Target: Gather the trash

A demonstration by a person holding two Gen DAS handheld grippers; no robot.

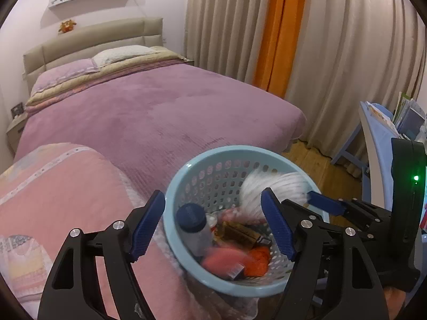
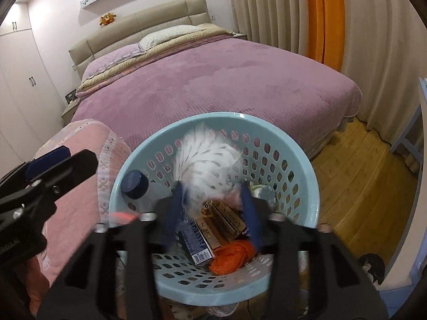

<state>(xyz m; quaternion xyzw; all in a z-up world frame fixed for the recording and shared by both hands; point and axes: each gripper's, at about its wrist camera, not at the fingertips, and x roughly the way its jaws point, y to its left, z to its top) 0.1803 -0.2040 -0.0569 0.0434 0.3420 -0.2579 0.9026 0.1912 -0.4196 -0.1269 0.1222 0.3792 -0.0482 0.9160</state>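
Right wrist view, one basket, one bottle, one tissue wad

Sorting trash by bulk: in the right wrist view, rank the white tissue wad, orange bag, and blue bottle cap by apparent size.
1. white tissue wad
2. orange bag, though it lies nearer the camera and is partly hidden, so this is unsure
3. blue bottle cap

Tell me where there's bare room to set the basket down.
The purple bedspread is bare from the pillows to its foot; the wood floor beside the bed is free. The blue basket is crowded with trash.
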